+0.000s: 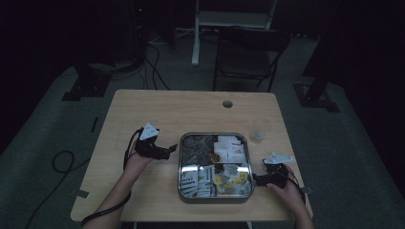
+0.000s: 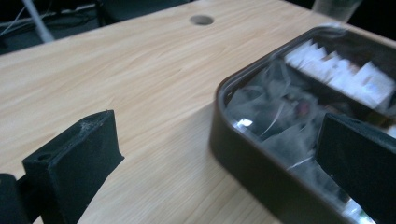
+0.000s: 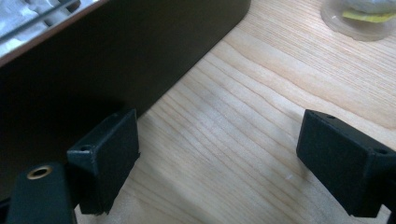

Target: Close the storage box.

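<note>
A metal compartment tray (image 1: pixel 214 196) of packets is set at the middle of the wooden surface (image 1: pixel 157 107), flanked by both tongs. The left tongs (image 1: pixel 173 149) are held wide open and empty at the tray's left rim, one jaw over the clear-wrapped packets (image 2: pixel 273 112), seemingly poised for a pick. The right tongs (image 1: pixel 255 180) are held open and empty, low beside the right wall, perhaps to brace it. A plastic cup (image 1: pixel 260 130) is kept nearby.

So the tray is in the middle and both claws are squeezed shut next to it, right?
Not quite. The tray is in the middle with a claw on each side, but both are open: the left claw and right claw each show a wide gap in their own gripper views.
</note>
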